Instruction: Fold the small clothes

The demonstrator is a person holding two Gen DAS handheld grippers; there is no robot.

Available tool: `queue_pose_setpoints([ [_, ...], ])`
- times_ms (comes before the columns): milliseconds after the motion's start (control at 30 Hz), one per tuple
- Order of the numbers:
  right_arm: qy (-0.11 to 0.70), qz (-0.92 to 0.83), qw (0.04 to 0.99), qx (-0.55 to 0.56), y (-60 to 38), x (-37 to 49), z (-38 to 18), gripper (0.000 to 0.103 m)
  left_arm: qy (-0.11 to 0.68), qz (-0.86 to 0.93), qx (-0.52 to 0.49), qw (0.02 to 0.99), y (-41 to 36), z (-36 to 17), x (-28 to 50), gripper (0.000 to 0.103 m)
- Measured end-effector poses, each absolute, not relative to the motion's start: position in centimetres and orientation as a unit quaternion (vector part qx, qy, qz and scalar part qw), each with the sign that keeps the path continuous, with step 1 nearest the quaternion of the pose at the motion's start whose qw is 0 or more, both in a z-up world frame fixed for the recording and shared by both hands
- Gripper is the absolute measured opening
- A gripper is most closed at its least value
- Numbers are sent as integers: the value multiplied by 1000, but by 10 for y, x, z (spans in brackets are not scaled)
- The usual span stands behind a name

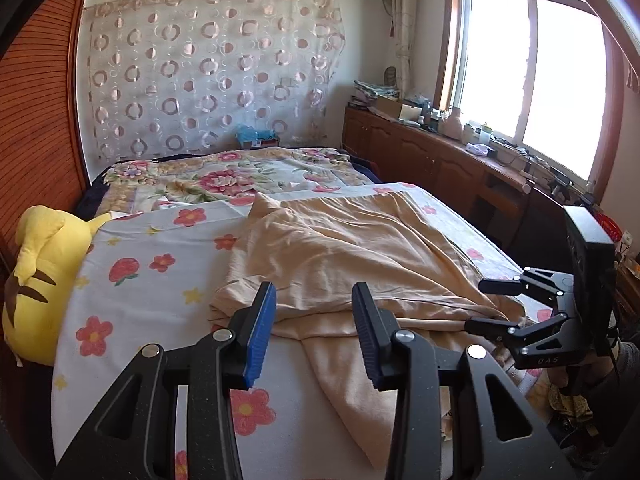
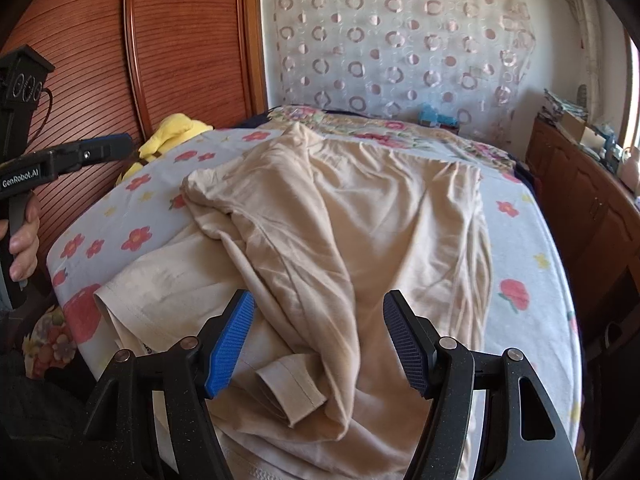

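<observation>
Noted beige garment (image 2: 340, 216) crumpled ahead of both parted, empty tongs, long axis running away up the bed (image 2: 532, 240), right gripper (image 2: 318, 340) nearer, left gripper (image 1: 314, 332) narrower.

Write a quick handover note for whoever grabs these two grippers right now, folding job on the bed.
Left gripper: open, nothing between its fingers, just above the near-left edge of the beige garment.
Right gripper: open and empty, above the garment's near part, close to a sleeve cuff.
Garment: spread, rumpled, partly bunched on the flowered sheet, one layer turned over near the middle.
Done: no neat fold is visible yet.
Left: probably flatten it, tuck the sleeves in, then fold. The yellow plush toy sits at the bed's left edge.
</observation>
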State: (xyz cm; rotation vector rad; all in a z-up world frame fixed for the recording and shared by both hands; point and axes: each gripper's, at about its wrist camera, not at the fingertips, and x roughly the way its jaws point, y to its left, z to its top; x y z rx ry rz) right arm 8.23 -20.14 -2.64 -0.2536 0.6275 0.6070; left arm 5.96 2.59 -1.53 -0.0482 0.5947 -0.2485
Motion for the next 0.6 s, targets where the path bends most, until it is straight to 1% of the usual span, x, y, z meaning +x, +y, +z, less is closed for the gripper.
queue_pose_setpoints([
  [200,327,301,885,-136,-193,99,-32,69,297,-114,-23,948,30,-19,62,40],
  [233,329,302,884,-138,-191,102,-33,68,297,-114,-23,948,30,-20,61,40],
  [333,331,305,882,-142,-185,105,-31,58,290,-109,-23,950,32,-21,58,40],
  [367,330,305,881,-145,-185,104,-31,52,285,-106,-22,952,33,-21,57,38],
  [400,330,305,881,-148,-184,103,-30,43,281,-109,-22,953,33,-20,55,30],
  [433,330,304,881,-151,-183,104,-30,37,283,-112,-22,952,33,-20,55,22],
  [467,329,304,881,-153,-180,102,-32,26,288,-116,-23,950,33,-20,55,9],
  [500,329,306,880,-154,-180,101,-33,17,289,-121,-23,949,33,-20,55,8],
  [600,324,313,879,-159,-179,95,-32,8,280,-124,-22,952,33,-16,51,8],
])
